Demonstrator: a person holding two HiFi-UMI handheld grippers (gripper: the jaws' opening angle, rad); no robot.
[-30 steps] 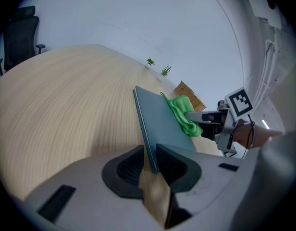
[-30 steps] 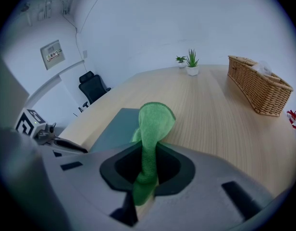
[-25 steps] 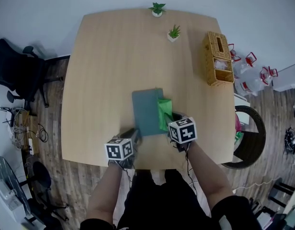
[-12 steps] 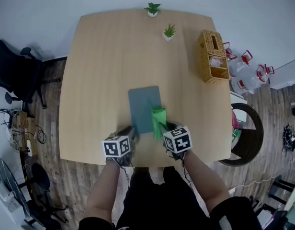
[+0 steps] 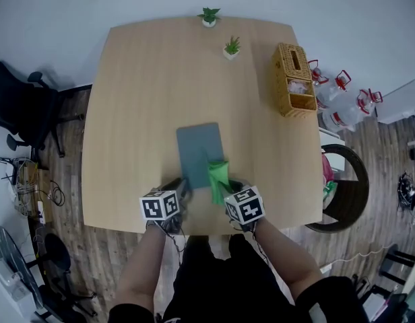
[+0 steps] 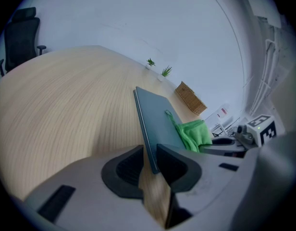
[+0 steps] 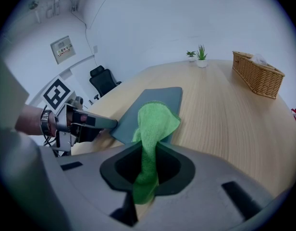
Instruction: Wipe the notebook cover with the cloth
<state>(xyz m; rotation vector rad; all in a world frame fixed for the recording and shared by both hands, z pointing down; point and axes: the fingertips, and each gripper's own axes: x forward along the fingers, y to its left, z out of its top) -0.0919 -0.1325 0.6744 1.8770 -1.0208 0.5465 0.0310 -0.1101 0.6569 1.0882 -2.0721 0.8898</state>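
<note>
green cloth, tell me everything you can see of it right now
The cloth is bright green, soft and fuzzy like microfibre, bunched into a loose fold. The right gripper is shut on its middle: a short tail hangs behind the jaws, and the wider front end drapes onto the near right part of the grey-blue notebook, which lies flat on the wooden table.
</note>
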